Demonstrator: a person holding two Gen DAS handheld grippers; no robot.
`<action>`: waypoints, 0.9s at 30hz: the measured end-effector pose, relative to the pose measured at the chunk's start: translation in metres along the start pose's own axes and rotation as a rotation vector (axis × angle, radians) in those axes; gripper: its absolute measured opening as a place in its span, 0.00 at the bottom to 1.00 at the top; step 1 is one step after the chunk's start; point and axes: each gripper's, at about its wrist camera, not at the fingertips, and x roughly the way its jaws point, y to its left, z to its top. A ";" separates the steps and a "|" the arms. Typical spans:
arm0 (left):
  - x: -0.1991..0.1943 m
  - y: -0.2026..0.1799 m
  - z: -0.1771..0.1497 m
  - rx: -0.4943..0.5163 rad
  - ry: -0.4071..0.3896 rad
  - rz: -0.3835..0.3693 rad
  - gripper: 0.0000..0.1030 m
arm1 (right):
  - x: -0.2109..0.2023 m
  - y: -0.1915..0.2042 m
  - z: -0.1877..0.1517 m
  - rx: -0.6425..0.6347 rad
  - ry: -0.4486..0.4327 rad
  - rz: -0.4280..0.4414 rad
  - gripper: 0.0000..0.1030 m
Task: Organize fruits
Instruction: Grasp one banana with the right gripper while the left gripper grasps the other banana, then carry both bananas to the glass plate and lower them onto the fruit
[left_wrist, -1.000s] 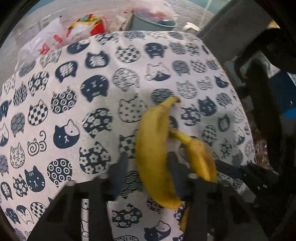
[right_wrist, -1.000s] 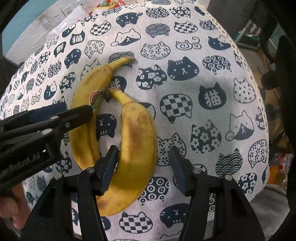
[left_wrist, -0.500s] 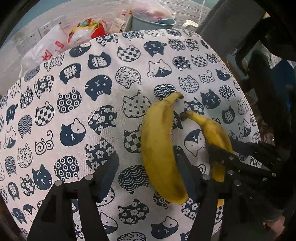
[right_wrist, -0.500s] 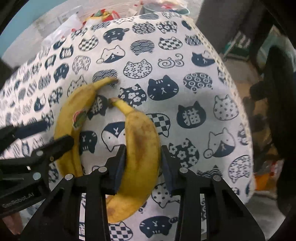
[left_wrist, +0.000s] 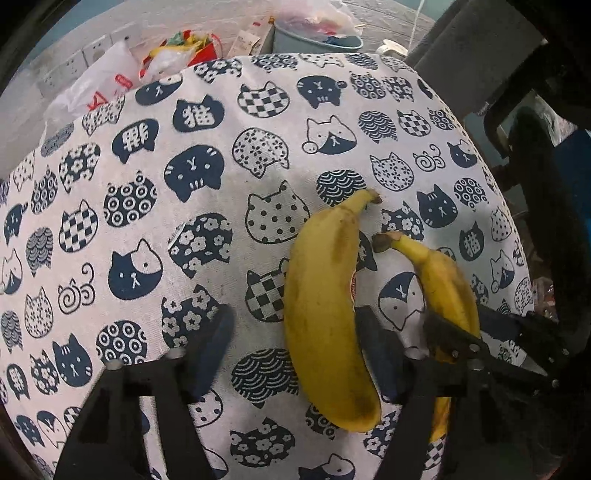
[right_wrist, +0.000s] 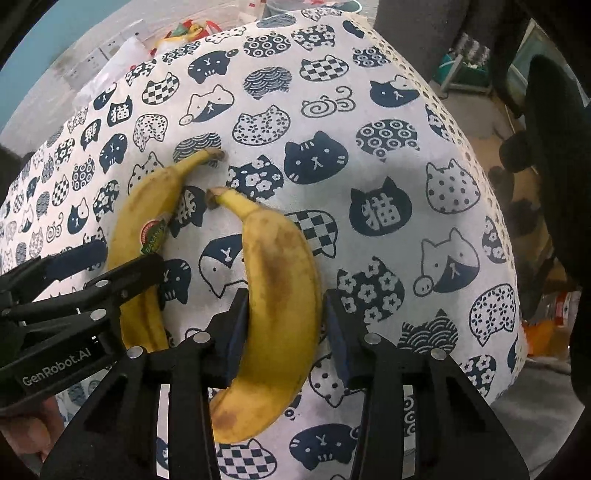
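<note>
Two bananas lying side by side on the desk (left_wrist: 155, 192), which has a white cloth with navy cat faces all over it. The stickered banana (left_wrist: 325, 314) is on the left, stem pointing away, and the left gripper (left_wrist: 295, 339) is spread wide around it, one of its fingers (left_wrist: 210, 347) well off to the side on the cloth, so nothing's gripped there. The spotty banana (right_wrist: 280, 295) sits just to the right of it, not quite touching, stems close together. The right gripper (right_wrist: 284, 325) has both pads pressed right up against the spotty banana's sides, so it looks clamped on it, banana flat on the cloth. Past the far edge there's a blue bin (left_wrist: 317, 37) and some plastic bags (left_wrist: 99, 85) on the floor.
</note>
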 end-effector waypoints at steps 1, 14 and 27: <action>-0.001 -0.004 -0.001 0.010 -0.003 -0.018 0.48 | 0.000 0.001 -0.001 -0.006 -0.004 -0.004 0.39; -0.022 0.000 -0.023 0.045 -0.037 0.043 0.36 | -0.017 0.023 0.003 -0.075 -0.073 0.024 0.34; -0.088 0.049 -0.042 -0.029 -0.148 0.102 0.36 | -0.053 0.059 -0.007 -0.189 -0.184 0.048 0.33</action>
